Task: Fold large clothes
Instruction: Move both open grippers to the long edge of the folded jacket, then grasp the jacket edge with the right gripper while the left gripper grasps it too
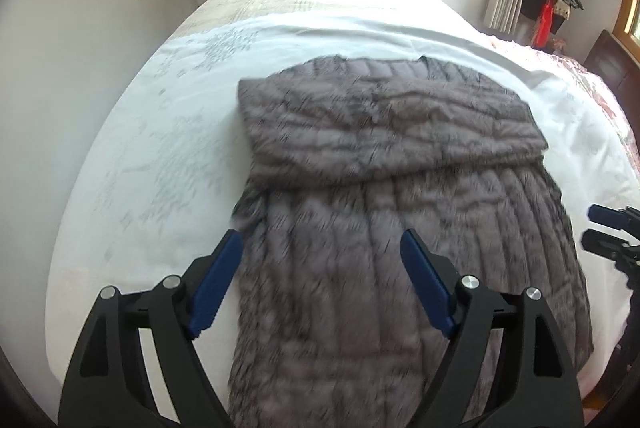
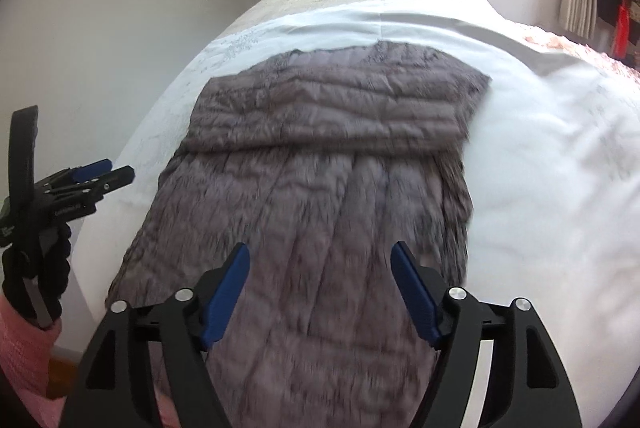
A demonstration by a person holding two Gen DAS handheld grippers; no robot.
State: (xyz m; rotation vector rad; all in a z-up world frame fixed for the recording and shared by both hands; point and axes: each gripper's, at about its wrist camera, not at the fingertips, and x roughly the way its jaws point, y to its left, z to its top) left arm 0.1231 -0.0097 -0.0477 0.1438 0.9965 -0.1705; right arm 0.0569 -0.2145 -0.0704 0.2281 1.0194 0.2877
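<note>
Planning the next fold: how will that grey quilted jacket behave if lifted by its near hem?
The quilted jacket is probably floppy: its far part already lies folded over. Its puffy channels suggest it is light for its bulk. It may slide on the white sheet. Both grippers, left and right, are open.

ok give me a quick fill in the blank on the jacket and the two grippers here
1. The grey quilted jacket lies on a white ____.
2. Both the left gripper and the right gripper have their jaws ____.
3. The jacket's far end is ____ back over its body.
4. The pads on the jaws are ____ in colour.

Missing words: bed sheet; open; folded; blue
</note>
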